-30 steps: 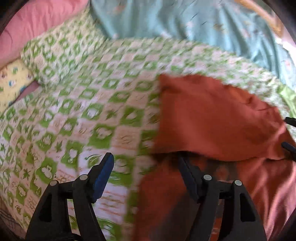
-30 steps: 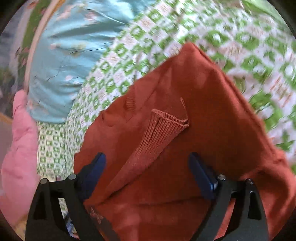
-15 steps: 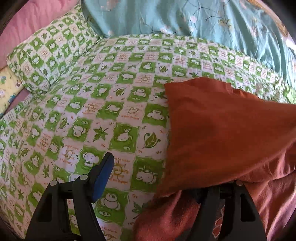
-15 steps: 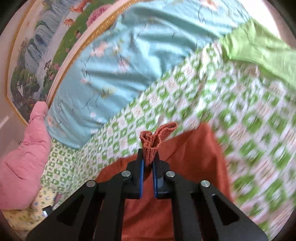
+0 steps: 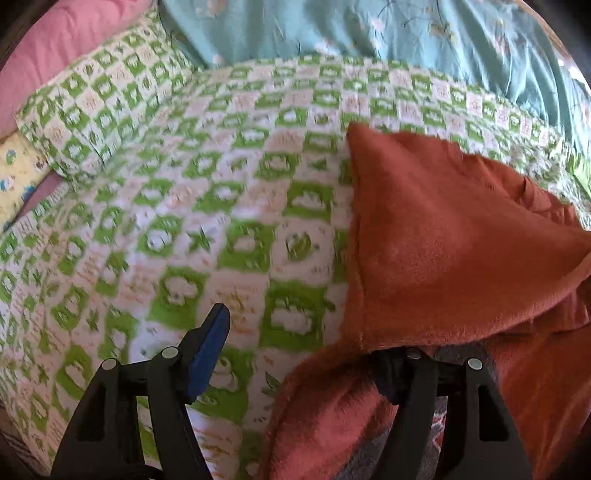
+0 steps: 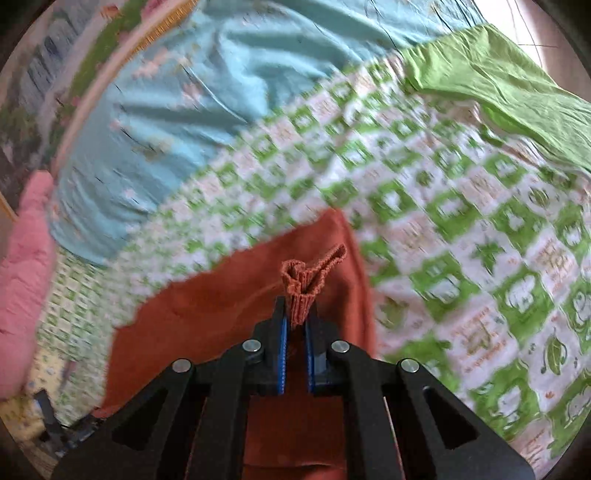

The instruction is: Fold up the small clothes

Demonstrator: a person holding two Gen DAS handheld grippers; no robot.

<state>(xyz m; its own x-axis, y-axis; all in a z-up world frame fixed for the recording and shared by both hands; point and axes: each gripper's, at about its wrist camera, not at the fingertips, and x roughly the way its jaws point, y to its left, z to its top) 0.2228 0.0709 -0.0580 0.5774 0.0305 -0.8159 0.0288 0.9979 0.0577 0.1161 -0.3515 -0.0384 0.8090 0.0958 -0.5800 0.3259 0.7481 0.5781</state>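
Note:
A rust-orange knit garment lies partly lifted on a green-and-white checked bedspread. My left gripper is open; its left finger is bare and the garment's edge drapes over the right finger, hiding its tip. In the right wrist view my right gripper is shut on the garment's ribbed cuff, which sticks up bunched between the pads. The rest of the garment hangs below and to the left.
A teal floral quilt lies at the far side of the bed. A checked pillow and a pink pillow lie at the far left. A plain green cloth lies at the far right.
My right gripper closed on the ribbed cuff and lifted it off the garment. The garment's edge now drapes over my left gripper's right finger.

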